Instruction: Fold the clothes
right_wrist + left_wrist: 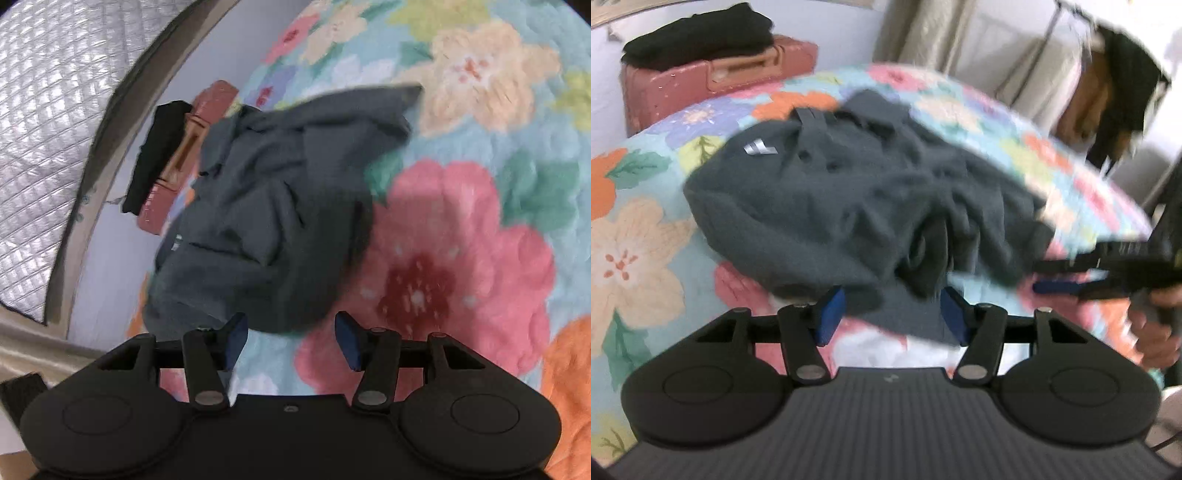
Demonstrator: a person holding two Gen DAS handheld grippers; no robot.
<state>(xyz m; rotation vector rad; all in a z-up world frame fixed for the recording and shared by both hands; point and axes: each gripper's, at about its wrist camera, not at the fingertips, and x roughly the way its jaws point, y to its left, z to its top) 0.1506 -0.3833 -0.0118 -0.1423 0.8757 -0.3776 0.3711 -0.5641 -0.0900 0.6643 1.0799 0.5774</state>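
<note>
Dark grey polo shirt [849,206] lies crumpled in a heap on the floral bedspread [639,236], collar and logo toward the far left, bunched hem toward the near edge.

Left tool [892,314]: jaws apart. A flap of the shirt's near hem sits between the blue pads [829,315], but the pads don't look pressed on it; blur makes contact hard to call. The shirt lies straight ahead of this tool, its near edge right at the tips.

Right tool [1056,277] comes in from the right in the left wrist view, held by a hand [1156,325], fingers apart, tips just beside the shirt's right-hand bunch. In its own view the right tool [291,341] has nothing between the pads; the shirt [269,206] starts just past the left pad and runs far-left.

Judgement: the heap's long axis runs roughly near-right to far-left, and the left tool is nearer the cloth. Next move probably needs both tools clamped on the near hem corners to spread it flat.

A pink suitcase [716,77] with black clothes [698,33] on top stands beyond the bed.
</note>
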